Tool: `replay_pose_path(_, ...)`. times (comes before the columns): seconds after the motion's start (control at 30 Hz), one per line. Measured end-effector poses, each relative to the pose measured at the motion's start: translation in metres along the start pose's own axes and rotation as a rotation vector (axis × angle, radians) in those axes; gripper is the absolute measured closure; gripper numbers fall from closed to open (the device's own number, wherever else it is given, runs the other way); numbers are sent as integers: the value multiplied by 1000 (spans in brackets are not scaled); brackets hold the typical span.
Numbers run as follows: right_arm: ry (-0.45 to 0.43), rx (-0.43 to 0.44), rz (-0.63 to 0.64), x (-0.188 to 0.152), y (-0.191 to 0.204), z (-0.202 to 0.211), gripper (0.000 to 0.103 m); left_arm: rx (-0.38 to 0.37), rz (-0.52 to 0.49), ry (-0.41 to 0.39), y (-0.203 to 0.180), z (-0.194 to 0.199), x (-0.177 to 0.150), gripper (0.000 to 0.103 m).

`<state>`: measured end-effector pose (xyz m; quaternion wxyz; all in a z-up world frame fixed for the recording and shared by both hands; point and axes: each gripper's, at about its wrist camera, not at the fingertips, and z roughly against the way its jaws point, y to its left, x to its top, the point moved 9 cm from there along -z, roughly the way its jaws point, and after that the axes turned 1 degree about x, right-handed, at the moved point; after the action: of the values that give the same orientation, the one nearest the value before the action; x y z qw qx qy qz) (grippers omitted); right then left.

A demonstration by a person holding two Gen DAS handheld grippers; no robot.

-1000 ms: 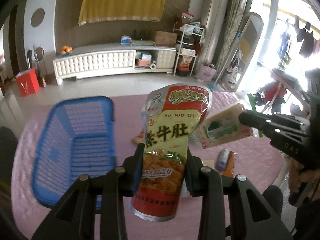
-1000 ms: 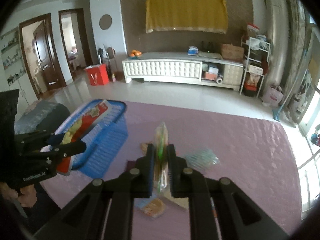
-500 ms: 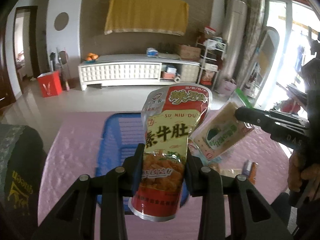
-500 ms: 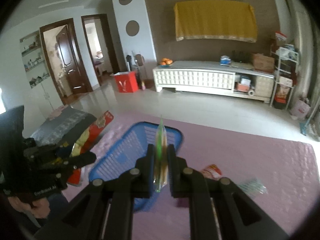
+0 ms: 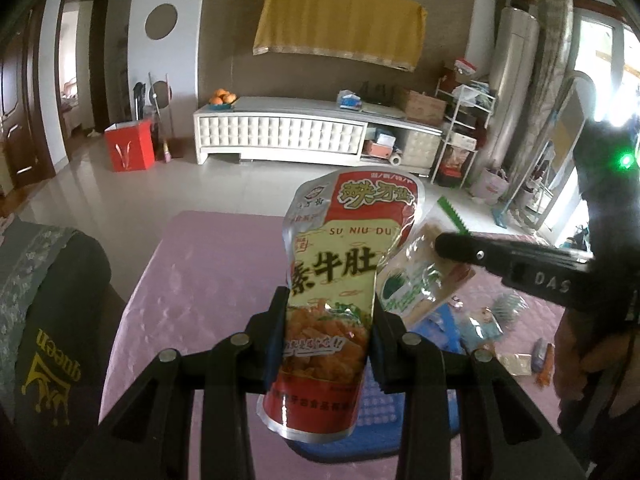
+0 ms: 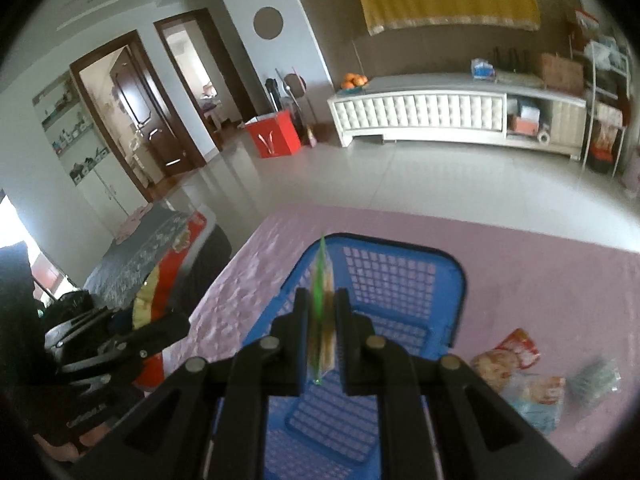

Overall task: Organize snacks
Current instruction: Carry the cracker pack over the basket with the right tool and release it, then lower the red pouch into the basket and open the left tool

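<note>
Basket (image 6: 400, 280) looks empty so far. Left gripper (image 5: 328, 332) pinches the red pouch (image 5: 340, 280), upright, long axis vertical, over the basket's near edge. Right gripper (image 6: 323, 320) pinches a flat green packet (image 6: 320, 304) edge-on above the basket. Several snacks (image 6: 520, 376) lie right of the basket, unsorted.

Red snack pouch (image 5: 332, 304) and green-edged packet (image 6: 320, 312) held above blue basket (image 6: 400, 280)
</note>
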<state>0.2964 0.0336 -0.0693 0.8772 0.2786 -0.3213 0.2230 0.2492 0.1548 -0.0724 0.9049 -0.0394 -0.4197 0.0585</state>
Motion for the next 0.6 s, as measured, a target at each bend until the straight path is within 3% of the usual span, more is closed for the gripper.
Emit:
replay_pose_path(0.1, 6, 6, -50, -1, -2, -18, 87, -10, 16, 0, 9, -9, 2, 70)
replay_pose_path(0.17, 56, -48, -71, -11, -13, -33, 86, -15, 27, 10, 14, -18, 1, 70)
replay_pose_path(0.2, 92, -85, -70, -16, -19, -39, 79, -15, 34, 20, 17, -25, 1, 70)
replay_pose_path(0.23, 140, -147, -48, -27, -28, -45, 68, -18, 39, 33, 19, -30, 0, 70)
replay_pose_path(0.27, 151, -182, -31, -31, -33, -45, 33, -26, 47, 48, 20, -34, -2, 70)
replay_pose_path(0.3, 140, -203, -12, -32, -34, -42, 20, -33, 48, 56, 18, -37, -4, 70)
replay_pose_path(0.43, 67, -222, 27, -28, -35, -4, 13, -32, 27, 59, 9, -39, -10, 70)
replay_pose_path(0.5, 67, -225, 36, -27, -35, 8, 7, -38, 26, 64, 6, -40, -11, 70)
replay_pose_path(0.6, 68, -233, 42, -21, -39, 19, 7, -42, 22, 69, -1, -39, -11, 70)
